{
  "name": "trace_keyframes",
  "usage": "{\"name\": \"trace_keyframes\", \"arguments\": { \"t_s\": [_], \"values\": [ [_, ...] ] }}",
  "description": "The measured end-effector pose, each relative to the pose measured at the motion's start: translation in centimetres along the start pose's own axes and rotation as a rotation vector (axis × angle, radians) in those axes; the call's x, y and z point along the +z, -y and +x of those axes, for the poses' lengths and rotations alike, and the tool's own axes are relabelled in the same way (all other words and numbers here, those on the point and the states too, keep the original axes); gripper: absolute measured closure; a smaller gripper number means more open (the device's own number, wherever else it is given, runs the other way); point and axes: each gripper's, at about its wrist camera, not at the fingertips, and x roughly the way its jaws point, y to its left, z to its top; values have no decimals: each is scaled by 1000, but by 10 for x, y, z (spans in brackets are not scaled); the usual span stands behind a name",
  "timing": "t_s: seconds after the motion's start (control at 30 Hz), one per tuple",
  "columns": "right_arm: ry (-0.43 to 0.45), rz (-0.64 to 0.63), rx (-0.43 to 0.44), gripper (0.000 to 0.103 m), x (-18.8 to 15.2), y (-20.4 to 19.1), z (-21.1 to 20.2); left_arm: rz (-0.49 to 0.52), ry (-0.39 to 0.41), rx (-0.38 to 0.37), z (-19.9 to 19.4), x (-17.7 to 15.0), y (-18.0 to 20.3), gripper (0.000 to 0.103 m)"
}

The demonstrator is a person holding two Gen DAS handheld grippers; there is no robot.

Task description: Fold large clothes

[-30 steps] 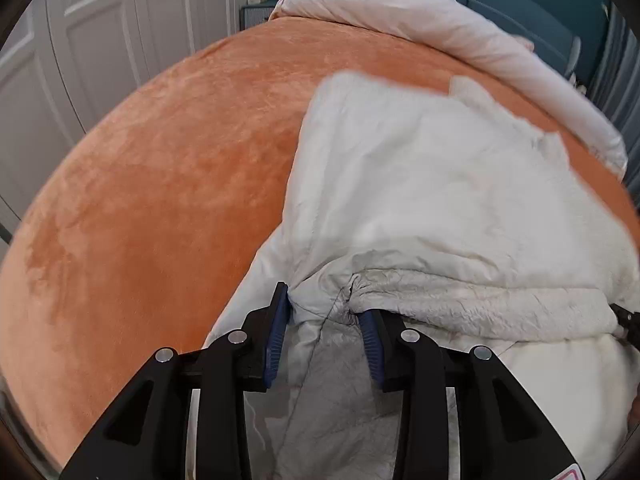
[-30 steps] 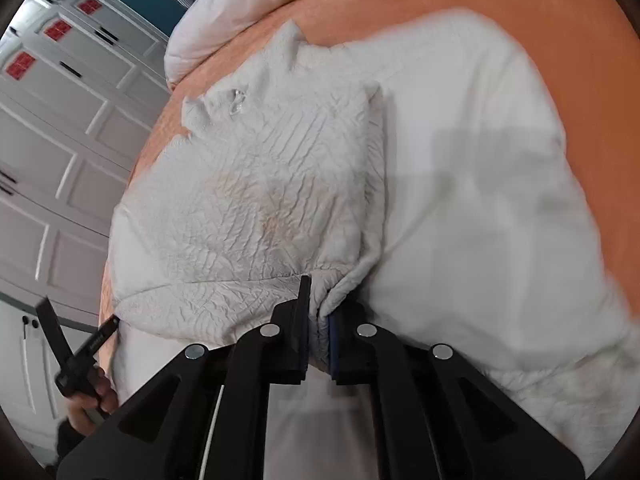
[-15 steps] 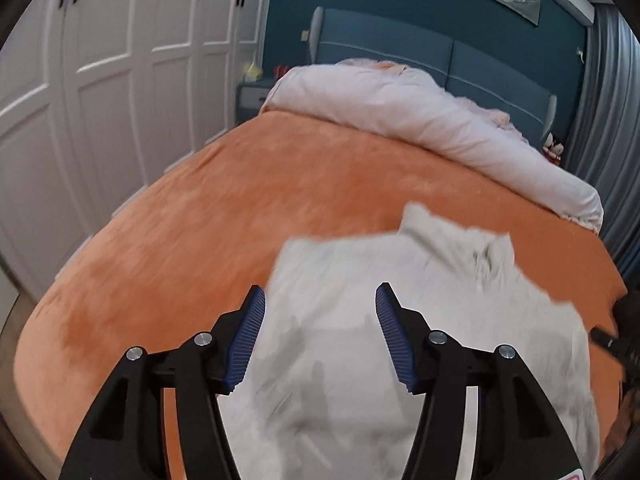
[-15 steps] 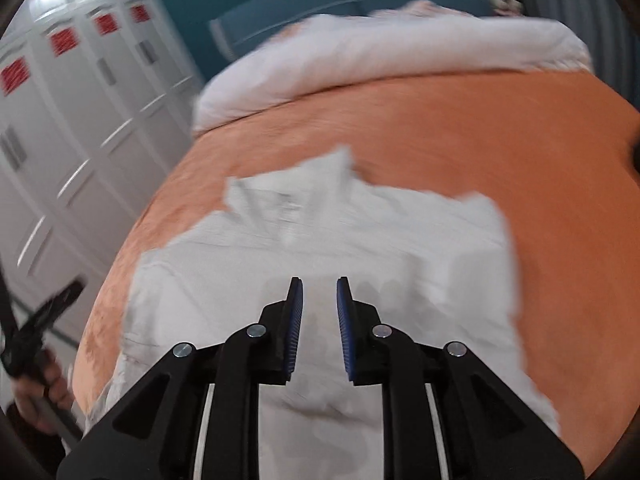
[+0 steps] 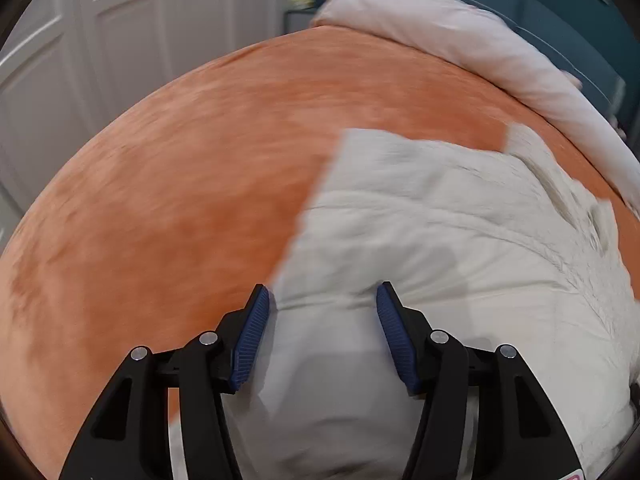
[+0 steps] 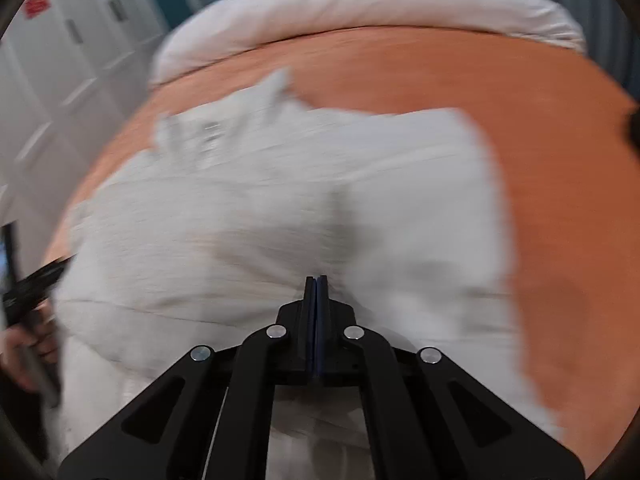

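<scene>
Left wrist view: white garment (image 5: 440,240) lies flat on the orange bed cover (image 5: 160,200), collar end toward the rolled duvet (image 5: 460,36) by the headboard, long axis running away from the camera. Wide bare cover to its left, up to the white wardrobe doors (image 5: 100,40). Left gripper (image 5: 322,300) released, jaws apart over the garment's near edge, pinching nothing.

Right wrist view, blurred: garment (image 6: 280,200) spread ahead, bare cover to its right. Right gripper (image 6: 316,280) clenched, nothing between the pads. Person's hand (image 6: 24,352) at left edge.
</scene>
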Motion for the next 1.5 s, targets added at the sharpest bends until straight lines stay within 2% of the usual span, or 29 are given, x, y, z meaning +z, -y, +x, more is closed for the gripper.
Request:
{"name": "trace_keyframes", "arguments": {
  "t_s": [0.03,0.07,0.13,0.2,0.27,0.33,0.4,0.43,0.53,0.6,0.63,0.67,0.7,0.73,0.83,0.9,0.93,1.0,1.03,1.07,1.1,1.13,1.2,1.27,1.37,1.43,1.5],
  "values": [
    [22,0,-31,98,6,1,-5,-22,0,-6,-6,2,-8,50],
    [55,-4,-8,98,15,2,-15,-40,15,-26,-15,7,-14,53],
    [97,-29,77,97,44,-12,-26,-23,84,-49,-35,21,-14,54],
    [101,-64,162,90,76,-40,-20,12,140,-66,-45,41,1,51],
    [86,-95,271,69,110,-81,-2,33,171,-91,-39,61,24,44],
    [58,-152,340,62,138,-128,29,45,148,-79,-14,75,43,42],
    [7,-202,351,58,157,-171,63,47,91,-64,14,76,57,43],
    [-12,-211,342,58,163,-187,79,53,61,-32,32,73,60,43],
    [-53,-232,298,57,177,-225,122,83,77,46,57,57,63,44],
    [-76,-242,269,54,180,-239,144,66,93,38,61,50,55,43],
    [-112,-243,261,54,181,-247,162,56,100,31,61,48,53,43],
    [-140,-249,257,62,181,-250,172,51,101,26,63,48,51,43],
    [-151,-258,253,78,181,-251,176,47,104,24,64,48,50,43],
    [-138,-251,268,98,183,-251,178,43,110,22,66,46,50,43],
    [-43,-81,369,98,198,-226,169,40,130,28,68,44,49,43],
    [-64,-61,343,99,189,-216,189,44,137,38,68,42,51,42],
    [-106,-59,328,100,181,-212,208,48,141,45,68,41,52,42],
    [-107,-3,356,100,183,-206,215,47,142,47,69,41,52,42],
    [-72,29,347,99,188,-201,205,45,141,45,69,41,51,42],
    [-6,77,301,100,194,-192,189,44,140,44,69,41,51,42],
    [55,119,238,96,198,-181,174,45,138,45,69,41,51,42],
    [119,193,230,94,204,-158,150,46,138,47,69,41,51,42],
    [126,248,299,94,205,-124,120,49,136,51,69,42,52,42],
    [157,186,261,94,187,-91,79,48,128,46,66,45,52,42],
    [137,82,153,91,149,-49,56,36,148,3,38,53,52,42],
    [86,51,94,91,124,-21,62,50,221,-71,2,60,68,42],
    [23,70,73,91,105,-1,73,101,238,-163,-23,68,103,41]
  ]
}}
